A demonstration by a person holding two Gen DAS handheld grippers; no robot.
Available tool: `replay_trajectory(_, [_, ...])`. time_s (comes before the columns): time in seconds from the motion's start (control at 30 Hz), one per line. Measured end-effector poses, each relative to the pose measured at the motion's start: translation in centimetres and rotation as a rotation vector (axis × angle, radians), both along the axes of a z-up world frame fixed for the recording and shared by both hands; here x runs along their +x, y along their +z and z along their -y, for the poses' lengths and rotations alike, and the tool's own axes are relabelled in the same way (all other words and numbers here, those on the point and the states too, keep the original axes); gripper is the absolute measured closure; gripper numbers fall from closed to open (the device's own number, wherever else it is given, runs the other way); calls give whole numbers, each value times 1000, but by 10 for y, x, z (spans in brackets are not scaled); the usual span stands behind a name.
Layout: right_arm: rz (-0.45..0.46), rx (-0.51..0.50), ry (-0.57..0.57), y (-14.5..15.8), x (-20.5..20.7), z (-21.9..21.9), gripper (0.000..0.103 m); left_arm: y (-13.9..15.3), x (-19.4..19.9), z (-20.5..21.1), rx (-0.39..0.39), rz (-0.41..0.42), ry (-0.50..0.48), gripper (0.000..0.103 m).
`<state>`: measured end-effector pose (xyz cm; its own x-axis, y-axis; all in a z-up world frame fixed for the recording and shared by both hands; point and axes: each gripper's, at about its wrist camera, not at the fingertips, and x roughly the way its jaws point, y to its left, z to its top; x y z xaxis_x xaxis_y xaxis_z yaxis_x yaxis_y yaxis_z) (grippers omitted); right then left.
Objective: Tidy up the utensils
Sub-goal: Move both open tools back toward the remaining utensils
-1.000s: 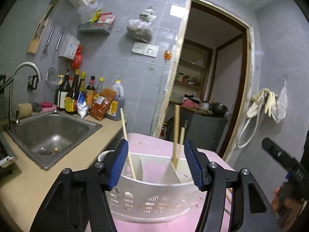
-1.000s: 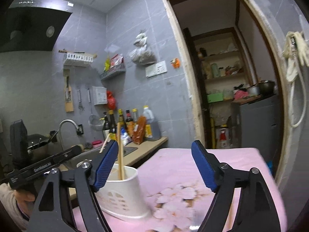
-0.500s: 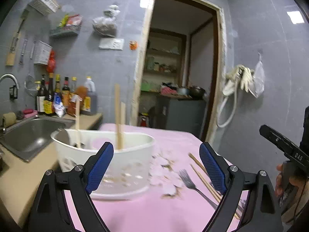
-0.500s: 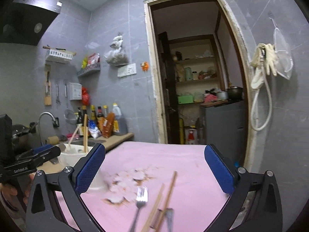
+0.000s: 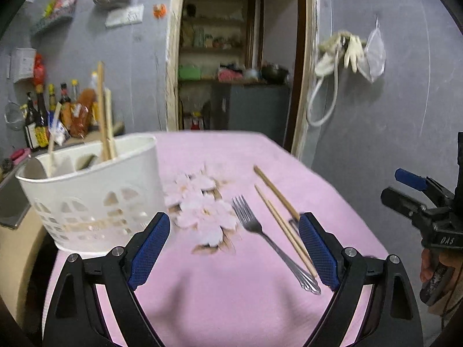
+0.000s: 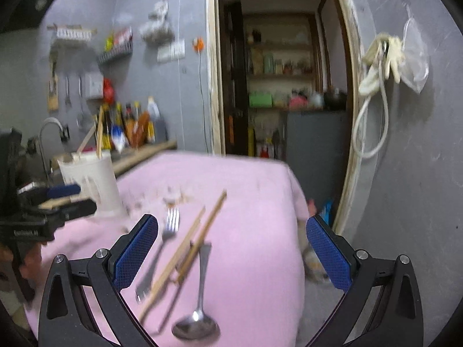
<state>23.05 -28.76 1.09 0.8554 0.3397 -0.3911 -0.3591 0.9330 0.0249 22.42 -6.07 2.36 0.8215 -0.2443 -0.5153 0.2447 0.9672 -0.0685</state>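
Observation:
A white utensil holder (image 5: pixel 92 193) stands at the left of the pink table and holds several wooden chopsticks (image 5: pixel 104 115). It also shows in the right wrist view (image 6: pixel 92 182). On the cloth lie a fork (image 5: pixel 269 240), loose chopsticks (image 5: pixel 277 202) and, in the right wrist view, a fork (image 6: pixel 159 251), chopsticks (image 6: pixel 188 248) and a spoon (image 6: pixel 199 300). My left gripper (image 5: pixel 231 248) is open and empty above the cloth. My right gripper (image 6: pixel 231 251) is open and empty over the loose utensils.
A pink floral cloth (image 5: pixel 231 289) covers the table. A counter with sauce bottles (image 5: pixel 43 115) and a sink lies to the left. A doorway (image 5: pixel 237 57) opens behind the table. A hose and gloves (image 6: pixel 385 49) hang on the right wall.
Both grippers have swung right and tilted down, away from the holder. The loose fork, chopsticks and spoon have come into view under them. Both stay open.

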Motion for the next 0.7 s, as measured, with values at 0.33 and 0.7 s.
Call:
replay_trajectory(0.33, [-261, -99, 56, -39, 20, -8, 39, -26, 42, 17, 27, -232, -59, 25])
replay_trajectory(0.7, [-381, -188, 157, -58, 21, -26, 72, -53, 87, 31, -3, -460, -112, 69])
